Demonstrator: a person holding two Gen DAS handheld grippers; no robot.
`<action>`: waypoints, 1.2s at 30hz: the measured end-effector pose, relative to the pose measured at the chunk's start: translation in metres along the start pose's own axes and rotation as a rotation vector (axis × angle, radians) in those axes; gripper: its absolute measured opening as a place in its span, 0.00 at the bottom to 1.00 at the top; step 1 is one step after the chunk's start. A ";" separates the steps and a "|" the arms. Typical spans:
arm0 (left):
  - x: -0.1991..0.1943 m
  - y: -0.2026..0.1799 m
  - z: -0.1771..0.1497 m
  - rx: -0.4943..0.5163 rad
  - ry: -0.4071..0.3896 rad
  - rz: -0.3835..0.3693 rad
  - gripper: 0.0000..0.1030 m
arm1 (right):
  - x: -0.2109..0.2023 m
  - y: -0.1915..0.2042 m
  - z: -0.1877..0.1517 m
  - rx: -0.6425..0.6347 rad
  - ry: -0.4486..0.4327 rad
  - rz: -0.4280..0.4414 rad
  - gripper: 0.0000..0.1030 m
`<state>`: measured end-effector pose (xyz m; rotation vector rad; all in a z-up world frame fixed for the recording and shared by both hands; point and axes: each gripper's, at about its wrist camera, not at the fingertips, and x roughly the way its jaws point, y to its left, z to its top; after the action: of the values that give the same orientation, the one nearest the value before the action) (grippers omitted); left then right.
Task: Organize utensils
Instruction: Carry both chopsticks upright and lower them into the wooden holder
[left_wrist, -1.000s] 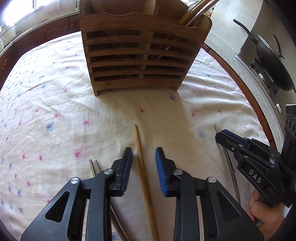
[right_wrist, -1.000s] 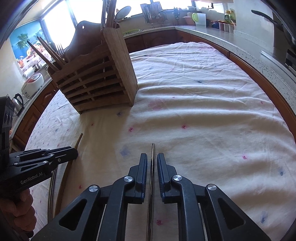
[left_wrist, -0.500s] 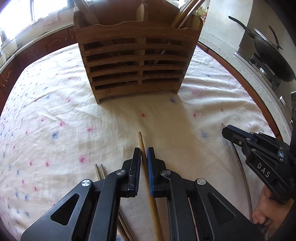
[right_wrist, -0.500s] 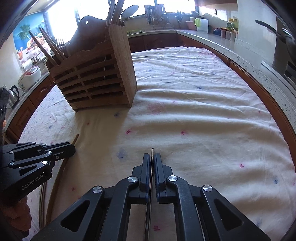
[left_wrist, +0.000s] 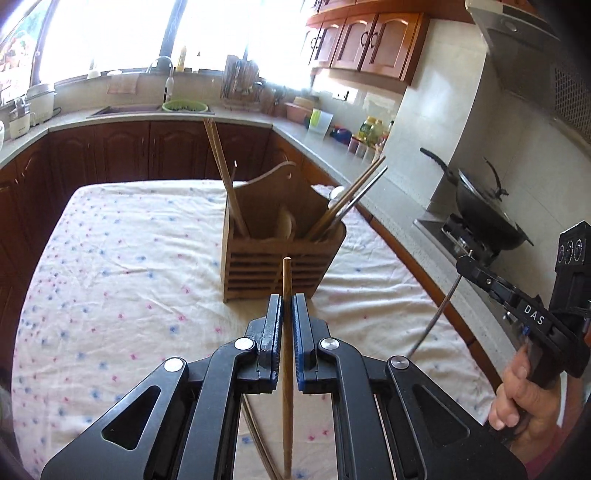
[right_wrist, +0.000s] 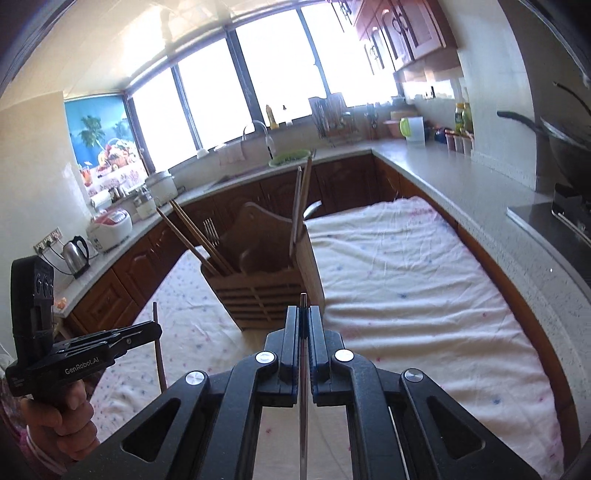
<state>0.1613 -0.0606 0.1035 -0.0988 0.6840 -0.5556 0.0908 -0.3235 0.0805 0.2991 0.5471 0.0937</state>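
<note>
My left gripper (left_wrist: 287, 306) is shut on a wooden chopstick (left_wrist: 286, 280), held in the air with its tip pointing at the slatted wooden utensil holder (left_wrist: 258, 273). My right gripper (right_wrist: 303, 314) is shut on a thin metal chopstick (right_wrist: 303, 398), also lifted and aimed at the holder (right_wrist: 258, 295). The holder has chopsticks, a fork and spoons standing in its compartments. In the left wrist view the right gripper (left_wrist: 466, 266) hangs at the right with the metal chopstick (left_wrist: 436, 317) slanting down. In the right wrist view the left gripper (right_wrist: 157, 326) sits at the left with the wooden chopstick (right_wrist: 159, 354).
The holder stands on a table under a white flowered cloth (left_wrist: 129, 258). More chopsticks (left_wrist: 258, 439) lie on the cloth below my left gripper. A wok (left_wrist: 484, 214) sits on the stove at right. Counters with a sink (left_wrist: 125, 109), kettle (right_wrist: 75, 254) and rice cooker surround the table.
Both grippers shut on their chopsticks and rose from the cloth, carrying them. The views have tilted up, so the holder now appears lower and farther away.
</note>
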 end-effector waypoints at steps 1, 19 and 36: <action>-0.007 0.001 0.004 -0.001 -0.017 0.000 0.05 | -0.007 0.003 0.006 -0.003 -0.025 0.005 0.04; -0.045 0.005 0.049 0.008 -0.183 0.014 0.05 | -0.022 0.021 0.056 -0.031 -0.158 0.038 0.04; -0.044 0.001 0.112 0.027 -0.321 0.056 0.05 | -0.006 0.029 0.101 -0.041 -0.254 0.039 0.04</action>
<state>0.2030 -0.0473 0.2152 -0.1392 0.3656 -0.4814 0.1382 -0.3222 0.1741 0.2768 0.2870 0.1026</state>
